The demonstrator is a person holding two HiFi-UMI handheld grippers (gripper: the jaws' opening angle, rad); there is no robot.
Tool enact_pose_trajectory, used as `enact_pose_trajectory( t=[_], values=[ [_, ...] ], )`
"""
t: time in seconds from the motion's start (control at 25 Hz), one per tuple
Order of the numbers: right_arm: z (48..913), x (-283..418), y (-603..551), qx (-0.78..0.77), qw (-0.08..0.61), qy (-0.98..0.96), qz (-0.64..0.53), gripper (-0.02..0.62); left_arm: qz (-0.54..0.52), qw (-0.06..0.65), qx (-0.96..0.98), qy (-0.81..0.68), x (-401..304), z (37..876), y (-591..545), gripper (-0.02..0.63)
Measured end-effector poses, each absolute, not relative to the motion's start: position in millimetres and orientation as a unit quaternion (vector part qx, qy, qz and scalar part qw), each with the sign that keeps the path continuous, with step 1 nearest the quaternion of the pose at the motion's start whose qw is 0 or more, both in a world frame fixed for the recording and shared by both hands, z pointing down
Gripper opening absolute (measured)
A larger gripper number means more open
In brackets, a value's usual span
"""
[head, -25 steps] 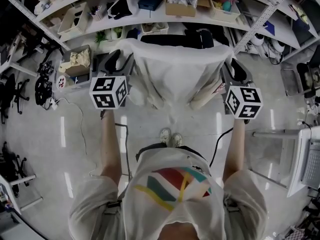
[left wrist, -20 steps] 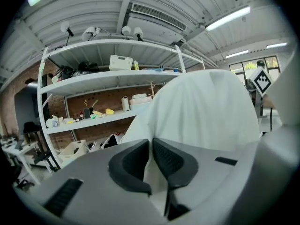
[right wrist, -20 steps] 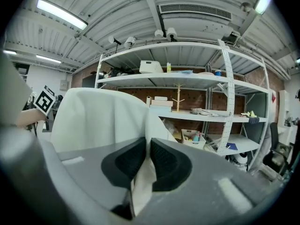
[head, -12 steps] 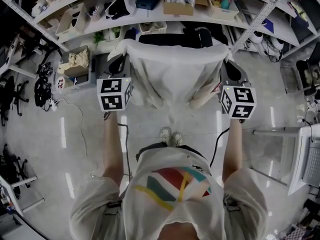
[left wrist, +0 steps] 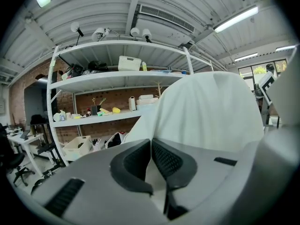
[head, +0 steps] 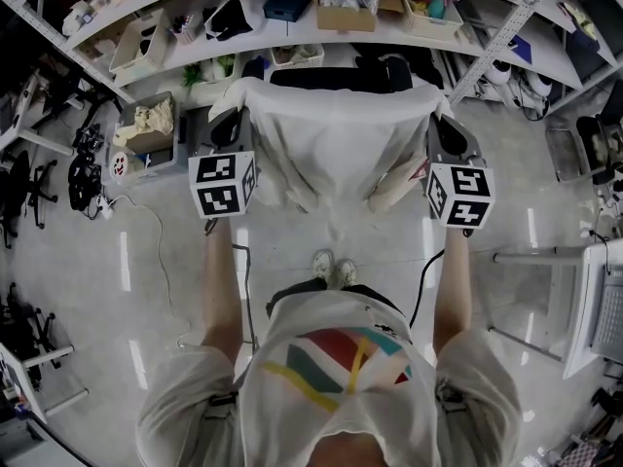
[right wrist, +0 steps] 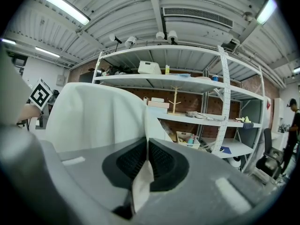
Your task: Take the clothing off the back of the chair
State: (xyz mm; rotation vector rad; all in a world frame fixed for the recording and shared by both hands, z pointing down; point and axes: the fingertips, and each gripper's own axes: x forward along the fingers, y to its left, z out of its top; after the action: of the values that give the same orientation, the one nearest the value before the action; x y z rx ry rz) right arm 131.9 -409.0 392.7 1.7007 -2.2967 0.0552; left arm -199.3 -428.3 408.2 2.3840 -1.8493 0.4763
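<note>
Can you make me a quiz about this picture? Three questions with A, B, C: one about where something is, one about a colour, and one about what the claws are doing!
1. Where is the clothing?
A. On the floor.
B. Draped over the back of the chair.
C. In a box on the shelf.

2. What colour is the clothing?
A. White.
B. Red.
C. Black.

3. What are the left claw and the right claw doing?
A. Both are wide open.
B. Each is holding a cup.
C. Both are pinched shut on the clothing.

Answers:
1 B: the head view shows it hanging over the chair back.
2 A: it looks white in all three views.
3 C: each claw's own view shows its jaws together with white fabric caught between them.
</note>
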Motion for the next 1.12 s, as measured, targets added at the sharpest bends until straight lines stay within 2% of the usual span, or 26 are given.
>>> enact_pose_trajectory(
  t=[0.92,1.12],
  values=[
    [393.0,136.8,-410.5,0.594,0.14,-0.792,0.023,0.008,0.135,0.059,0.743,-0.653,-212.4,406.5,-418.4,0.017],
    [389.8,136.7,-411.0,0.605,0.172,-0.778,-0.002,0.008,0.152,0.038,0.723,-0.673,-215.0,399.7,-412.8,0.015]
  ],
)
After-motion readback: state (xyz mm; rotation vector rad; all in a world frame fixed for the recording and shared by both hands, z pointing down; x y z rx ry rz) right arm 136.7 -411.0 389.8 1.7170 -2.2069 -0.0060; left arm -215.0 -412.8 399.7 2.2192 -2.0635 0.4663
